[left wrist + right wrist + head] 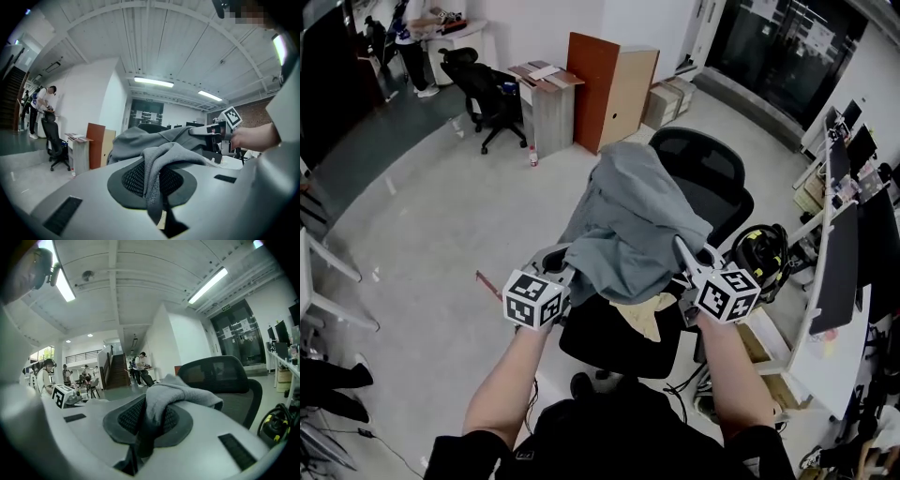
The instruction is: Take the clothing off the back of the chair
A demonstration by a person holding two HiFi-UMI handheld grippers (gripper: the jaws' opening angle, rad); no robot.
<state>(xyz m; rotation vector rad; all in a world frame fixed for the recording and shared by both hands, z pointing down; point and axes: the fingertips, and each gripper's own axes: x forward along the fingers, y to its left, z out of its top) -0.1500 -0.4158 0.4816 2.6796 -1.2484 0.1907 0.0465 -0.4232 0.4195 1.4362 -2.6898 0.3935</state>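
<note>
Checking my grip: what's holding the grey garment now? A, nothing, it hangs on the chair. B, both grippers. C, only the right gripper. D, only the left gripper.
B: the left gripper and the right gripper each have jaws closed on a fold of the grey garment.

Head view: grey garment point(633, 225) hides part of the chair back point(712, 164) and the jaw tips of the left gripper point(566, 267). Chair base mostly lost behind the person's torso point(609, 431). Yellowish thing point(649, 319) under the hem, I can't identify it. Far person point(412, 42) too small to detail
</note>
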